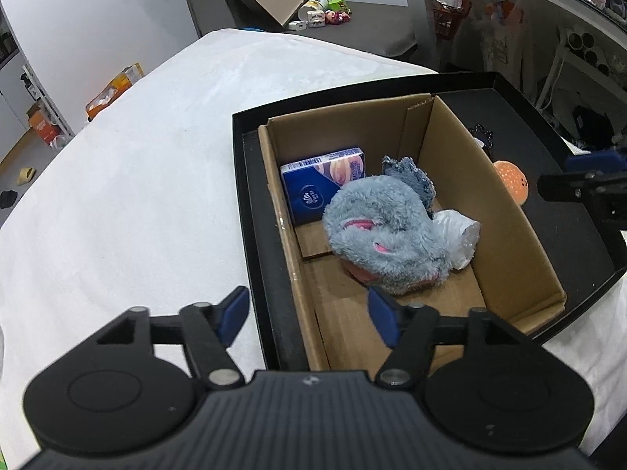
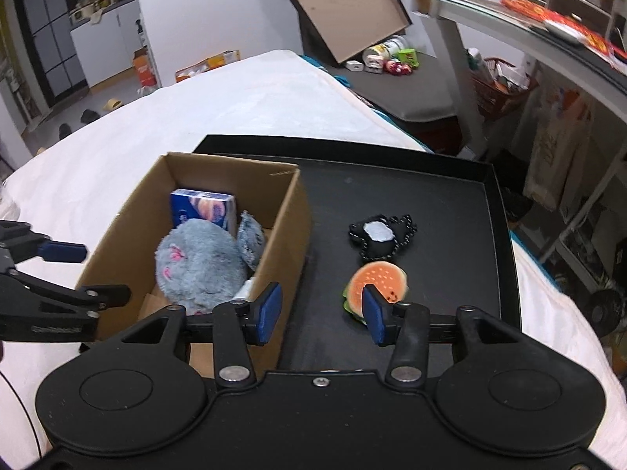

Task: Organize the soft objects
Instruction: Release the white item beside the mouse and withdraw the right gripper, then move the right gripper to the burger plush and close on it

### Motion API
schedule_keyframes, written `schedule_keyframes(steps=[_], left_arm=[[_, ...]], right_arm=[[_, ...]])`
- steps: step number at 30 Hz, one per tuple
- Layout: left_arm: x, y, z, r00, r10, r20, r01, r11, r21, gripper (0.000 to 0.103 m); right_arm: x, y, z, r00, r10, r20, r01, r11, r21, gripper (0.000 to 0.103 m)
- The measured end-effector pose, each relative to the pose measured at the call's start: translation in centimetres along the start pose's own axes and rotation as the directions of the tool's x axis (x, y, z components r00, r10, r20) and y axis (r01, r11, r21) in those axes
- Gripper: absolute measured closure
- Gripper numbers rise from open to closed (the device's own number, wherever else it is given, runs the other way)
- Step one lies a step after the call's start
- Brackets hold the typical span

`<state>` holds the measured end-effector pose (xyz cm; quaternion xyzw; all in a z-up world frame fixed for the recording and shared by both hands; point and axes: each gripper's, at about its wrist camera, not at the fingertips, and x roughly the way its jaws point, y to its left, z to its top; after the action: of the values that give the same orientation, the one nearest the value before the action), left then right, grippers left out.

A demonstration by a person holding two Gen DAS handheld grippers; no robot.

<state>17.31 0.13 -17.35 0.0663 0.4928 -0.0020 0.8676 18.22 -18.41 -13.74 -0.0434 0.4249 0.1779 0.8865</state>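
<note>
A blue "Vinda" tissue pack (image 1: 319, 186) and fluffy grey plush toy (image 1: 376, 235) lay in the corrugated brown cardboard box (image 1: 509, 231). Both the left hand-held gripper (image 1: 309, 319) and the right hand-held gripper (image 2: 321, 313) were released, empty.

bright indoor light | soft shadows | fisheye-bent edges | mostly sharp

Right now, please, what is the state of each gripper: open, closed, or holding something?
Left gripper: open, holding nothing, above the brown cardboard box.
Right gripper: open, holding nothing, just before the orange plush burger.
</note>
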Motion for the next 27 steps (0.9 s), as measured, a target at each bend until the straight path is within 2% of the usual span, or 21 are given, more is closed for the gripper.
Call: schedule_keyframes(steps=[5,9,17,27], left_arm=[[0.0,0.5,0.4,1.000,-0.003,-0.012,0.002,1.000,-0.012,0.031],[-0.3,0.8,0.8,1.000,-0.018,-0.018,0.017,1.000,-0.023,0.024],[-0.3,1.1,1.4,0.999,-0.017,-0.037,0.015,0.999,-0.049,0.023],[0.4,-0.6,2.1,0.997,0.021,-0.070,-0.019,1.000,0.020,0.021]], right_arm=[[0.2,-1.1,-0.7,1.000,-0.003,0.020,0.003,1.000,0.025,0.049],[0.6,-1.9,-1.0,1.000,0.003,0.031,-0.004,0.999,0.045,0.047],[2.1,-3.0,-1.9,1.000,0.014,0.012,-0.015,0.996,0.082,0.046],[4.0,-3.8,-2.4,1.000,0.026,-0.005,-0.025,0.994,0.106,0.040]])
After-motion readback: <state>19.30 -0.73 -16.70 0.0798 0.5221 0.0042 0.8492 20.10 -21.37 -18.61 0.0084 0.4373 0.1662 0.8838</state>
